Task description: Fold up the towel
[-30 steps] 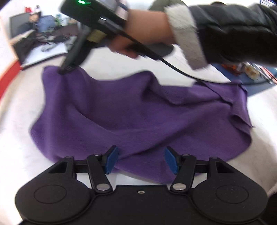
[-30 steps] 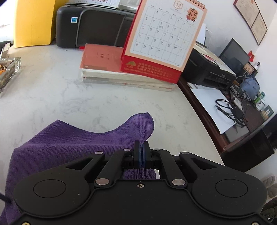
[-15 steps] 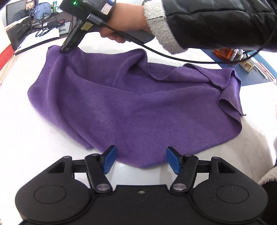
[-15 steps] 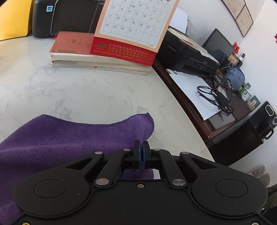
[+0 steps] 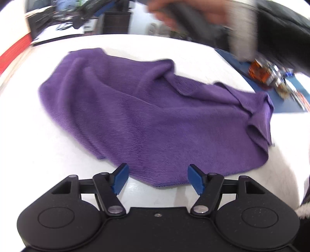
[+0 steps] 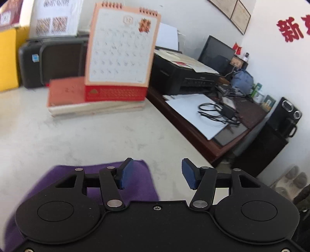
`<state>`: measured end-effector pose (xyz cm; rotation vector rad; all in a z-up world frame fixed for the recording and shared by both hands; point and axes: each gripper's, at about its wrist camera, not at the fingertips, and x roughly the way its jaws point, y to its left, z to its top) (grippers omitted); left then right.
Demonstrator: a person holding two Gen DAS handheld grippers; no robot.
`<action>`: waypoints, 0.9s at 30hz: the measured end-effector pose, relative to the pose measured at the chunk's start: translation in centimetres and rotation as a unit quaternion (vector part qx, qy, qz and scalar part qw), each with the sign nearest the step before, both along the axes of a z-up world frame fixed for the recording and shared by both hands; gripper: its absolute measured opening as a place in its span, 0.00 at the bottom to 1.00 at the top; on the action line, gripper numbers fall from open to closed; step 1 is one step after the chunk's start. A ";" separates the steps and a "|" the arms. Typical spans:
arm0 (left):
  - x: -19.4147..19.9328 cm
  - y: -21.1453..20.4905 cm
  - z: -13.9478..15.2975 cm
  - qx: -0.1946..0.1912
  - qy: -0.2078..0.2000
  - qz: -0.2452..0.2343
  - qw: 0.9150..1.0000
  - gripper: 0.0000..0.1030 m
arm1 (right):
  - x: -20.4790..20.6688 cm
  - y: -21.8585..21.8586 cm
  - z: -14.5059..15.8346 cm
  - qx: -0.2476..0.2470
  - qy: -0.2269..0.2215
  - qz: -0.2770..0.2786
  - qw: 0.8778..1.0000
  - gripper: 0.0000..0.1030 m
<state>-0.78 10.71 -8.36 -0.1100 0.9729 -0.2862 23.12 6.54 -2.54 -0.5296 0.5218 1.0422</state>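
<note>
Towel (image 5: pixel 155 120) lies rumpled on the bench (image 5: pixel 48 155), corner at 3 o'clock doubled over, no neat fold. Both jaws stand open, holding nothing.

The left gripper (image 5: pixel 156 178) sits low at 6 o'clock in its own view, its 2 blue pads (image 5: pixel 120 178) spread wide. The right gripper (image 6: pixel 157 175) is likewise parted, gripping nothing. At 1 o'clock in the left view, a blurred hand (image 5: pixel 174 13) and dark sleeve (image 5: pixel 281 29) reach across.
</note>
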 end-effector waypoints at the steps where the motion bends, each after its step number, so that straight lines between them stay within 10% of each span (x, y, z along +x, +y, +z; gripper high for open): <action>1: -0.4 0.5 0.3 -0.004 -0.002 0.011 1.000 0.63 | -1.2 -0.3 0.6 0.000 0.017 0.034 0.999 0.53; 9: -5.0 3.9 1.7 0.010 -0.006 0.094 0.996 0.63 | -12.5 2.9 -4.2 -0.146 0.014 0.176 0.974 0.50; 18: -6.8 8.7 2.3 -0.006 -0.030 0.218 0.975 0.63 | -9.4 -0.1 -5.8 -0.058 0.229 0.142 0.961 0.06; 27: -4.8 14.4 0.0 -0.162 -0.020 0.274 0.948 0.63 | -6.0 -3.3 -7.1 0.039 0.438 0.099 0.892 0.05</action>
